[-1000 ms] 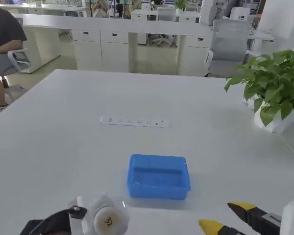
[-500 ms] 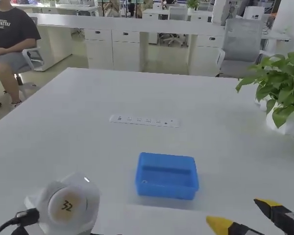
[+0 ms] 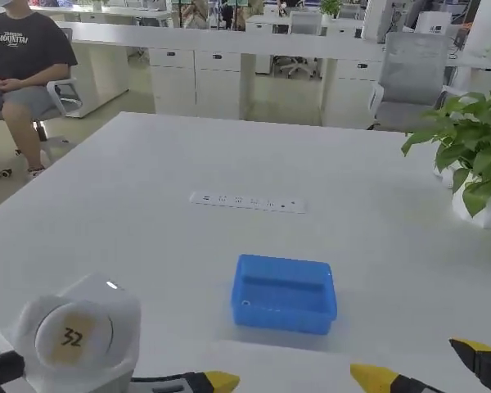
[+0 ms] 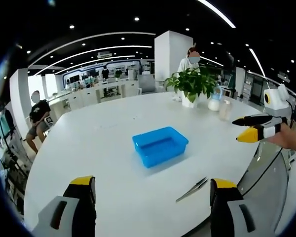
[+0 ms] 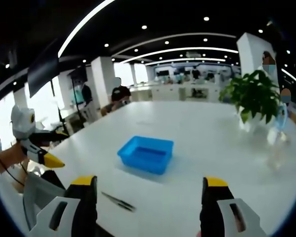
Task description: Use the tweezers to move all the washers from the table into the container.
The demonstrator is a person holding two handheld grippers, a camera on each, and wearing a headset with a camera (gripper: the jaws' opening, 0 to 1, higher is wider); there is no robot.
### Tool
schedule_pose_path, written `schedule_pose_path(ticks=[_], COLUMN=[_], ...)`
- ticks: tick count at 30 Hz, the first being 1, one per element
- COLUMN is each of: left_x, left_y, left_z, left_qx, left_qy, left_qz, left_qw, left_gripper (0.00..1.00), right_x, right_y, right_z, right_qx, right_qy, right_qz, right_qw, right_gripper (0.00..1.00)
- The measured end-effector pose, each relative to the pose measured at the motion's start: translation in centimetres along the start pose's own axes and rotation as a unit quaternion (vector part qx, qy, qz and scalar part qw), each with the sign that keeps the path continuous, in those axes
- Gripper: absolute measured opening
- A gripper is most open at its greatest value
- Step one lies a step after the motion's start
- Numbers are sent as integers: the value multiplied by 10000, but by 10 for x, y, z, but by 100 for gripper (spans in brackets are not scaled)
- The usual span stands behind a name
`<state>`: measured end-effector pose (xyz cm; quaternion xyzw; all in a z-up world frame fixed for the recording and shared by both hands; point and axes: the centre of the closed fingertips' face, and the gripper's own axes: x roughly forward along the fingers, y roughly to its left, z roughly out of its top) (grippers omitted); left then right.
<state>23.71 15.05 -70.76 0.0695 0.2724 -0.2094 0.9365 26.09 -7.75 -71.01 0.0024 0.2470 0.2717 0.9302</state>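
A blue rectangular container [image 3: 283, 293] stands on the white table [image 3: 147, 213], in front of me. In the head view my right gripper [image 3: 425, 366] is open at the bottom right, near the table's front edge. The yellow fingertip [image 3: 221, 380] of my left gripper pokes in at the bottom left. Metal tweezers [image 4: 192, 189] lie flat on the table, nearer than the container [image 4: 160, 144]. My left gripper [image 4: 150, 183] is open and holds nothing. The right gripper view has the tweezers [image 5: 117, 201] left of centre, and my right gripper [image 5: 149, 182] is open and bare. No washer is clear enough to make out.
A power strip [image 3: 247, 201] lies behind the container. A potted plant [image 3: 475, 155] stands at the table's right side, with small bottles [image 4: 215, 102] next to it. A person [image 3: 20, 74] sits at the far left, off the table. Desks and chairs fill the background.
In the head view my left gripper has swung to the left and its yellow tip has come in. The right gripper's tips have shifted right and show farther apart. The camera has moved too.
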Motion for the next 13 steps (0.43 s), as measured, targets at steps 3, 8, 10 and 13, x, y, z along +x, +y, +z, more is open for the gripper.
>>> schedule_pose_path(ticks=[3, 8, 10, 13], left_x=[1, 3, 3, 3], left_y=[3, 4, 3, 3], left_z=[-2, -2, -2, -4], left_qx=[-22, -89, -31, 52], left_qy=[20, 11, 26, 81], left_qz=[61, 44, 62, 69], left_qw=[10000, 10000, 10000, 9999], left_gripper=[99, 99, 99, 99], right_x=[2, 7, 7, 8], right_y=[3, 8, 9, 11], right_z=[-1, -5, -6, -6], right_qx=[-4, -121, -228, -285], right_qy=[48, 176, 217, 236], right_qz=[37, 92, 84, 99], right_qw=[10000, 9997, 9995, 9993], right_gripper=[87, 87, 88, 88])
